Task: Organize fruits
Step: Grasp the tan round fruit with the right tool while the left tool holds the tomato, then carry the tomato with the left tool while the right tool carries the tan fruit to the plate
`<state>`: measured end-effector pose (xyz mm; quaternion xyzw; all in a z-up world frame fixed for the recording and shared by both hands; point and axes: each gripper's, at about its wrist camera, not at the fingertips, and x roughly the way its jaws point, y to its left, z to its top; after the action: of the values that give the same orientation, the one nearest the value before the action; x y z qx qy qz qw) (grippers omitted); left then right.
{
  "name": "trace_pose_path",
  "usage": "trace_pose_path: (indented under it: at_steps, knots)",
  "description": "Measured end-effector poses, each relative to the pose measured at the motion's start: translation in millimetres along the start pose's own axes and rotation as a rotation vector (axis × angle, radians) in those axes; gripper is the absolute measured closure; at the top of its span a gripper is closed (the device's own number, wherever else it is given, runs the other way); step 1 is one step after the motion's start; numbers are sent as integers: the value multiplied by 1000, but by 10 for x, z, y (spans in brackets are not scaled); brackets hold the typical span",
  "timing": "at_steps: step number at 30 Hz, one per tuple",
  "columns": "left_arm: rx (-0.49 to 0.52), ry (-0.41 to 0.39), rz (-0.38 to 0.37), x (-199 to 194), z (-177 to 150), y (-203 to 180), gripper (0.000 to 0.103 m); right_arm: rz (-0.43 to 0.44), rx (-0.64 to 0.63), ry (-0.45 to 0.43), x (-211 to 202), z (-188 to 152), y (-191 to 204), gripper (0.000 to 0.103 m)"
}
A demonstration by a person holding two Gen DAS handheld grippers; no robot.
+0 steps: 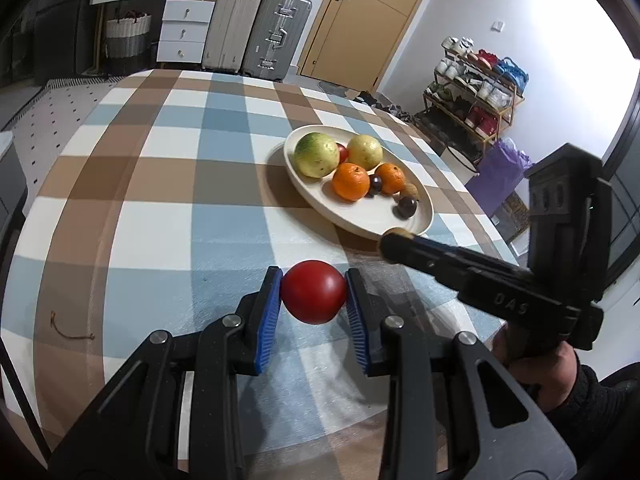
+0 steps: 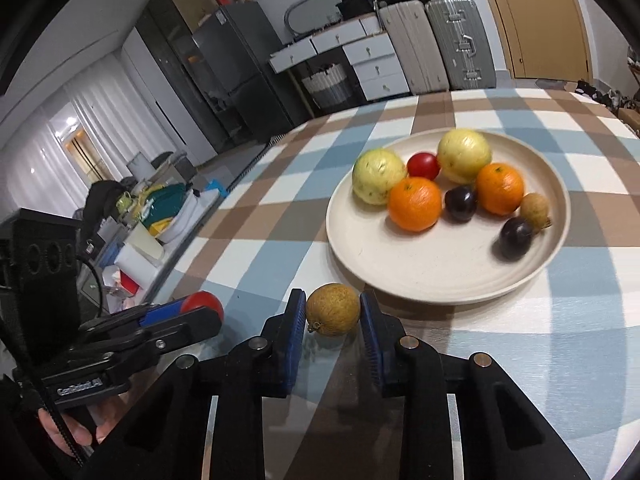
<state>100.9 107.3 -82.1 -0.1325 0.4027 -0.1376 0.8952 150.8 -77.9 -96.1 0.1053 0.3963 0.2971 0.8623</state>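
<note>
My left gripper (image 1: 314, 298) is shut on a red tomato (image 1: 314, 297), held just above the checked tablecloth; it also shows in the right wrist view (image 2: 202, 304). My right gripper (image 2: 332, 314) is shut on a small brown fruit (image 2: 333, 309), close to the near rim of the cream plate (image 2: 420, 272). In the left wrist view the right gripper (image 1: 394, 244) reaches to the plate's (image 1: 360, 220) near edge. The plate holds two yellow-green fruits (image 2: 378, 176), two oranges (image 2: 416, 204), a small red tomato (image 2: 423, 165), two dark plums (image 2: 516, 238) and a small brown fruit (image 2: 535, 208).
The table with its blue, brown and white checked cloth (image 1: 160, 184) drops off at the left and far edges. Suitcases (image 1: 256, 32), white drawers (image 1: 184, 28) and a shoe rack (image 1: 472, 92) stand beyond it. A twist of brown string (image 1: 66, 328) lies at the cloth's left.
</note>
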Motion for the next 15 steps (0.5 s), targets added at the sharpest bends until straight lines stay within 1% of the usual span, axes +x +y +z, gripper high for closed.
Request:
trace_pose_path:
  at_steps: [8,15]
  knots:
    - [43,10,12,131,166,-273,74,16,35,-62,-306,34,-220,75]
    - [82,25,16,331,354,-511,74,20,39,-102,-468,108,-357,75]
